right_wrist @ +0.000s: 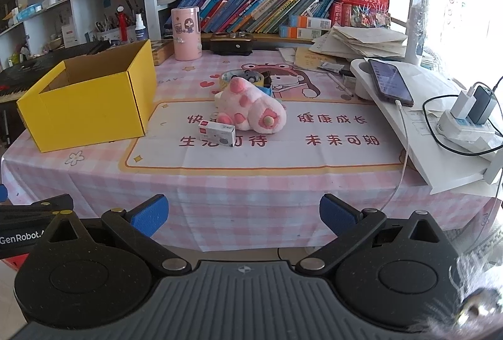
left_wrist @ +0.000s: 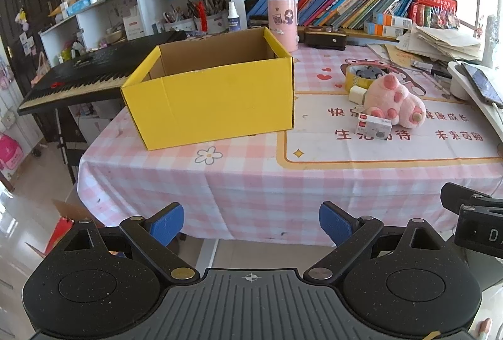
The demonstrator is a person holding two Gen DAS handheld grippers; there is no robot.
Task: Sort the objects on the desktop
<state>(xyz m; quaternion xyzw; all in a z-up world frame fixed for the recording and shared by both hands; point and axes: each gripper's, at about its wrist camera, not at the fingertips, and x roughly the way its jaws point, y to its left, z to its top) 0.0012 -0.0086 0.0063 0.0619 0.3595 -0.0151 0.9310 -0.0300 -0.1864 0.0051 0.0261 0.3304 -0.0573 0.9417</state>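
The box (right_wrist: 88,107) is yellow outside, brown inside. The tablecloth (right_wrist: 251,192) has pink-white checks. The plush toy (right_wrist: 251,110) is pale pink with darker pink spots.

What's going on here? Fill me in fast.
A person holds two grippers at the desk's near edge, about to sort it. The left gripper and right gripper both have jaws open and hold nothing. The yellow box looks empty as far as visible. The pink plush toy, small white carton and tape roll lie untouched on the tablecloth.
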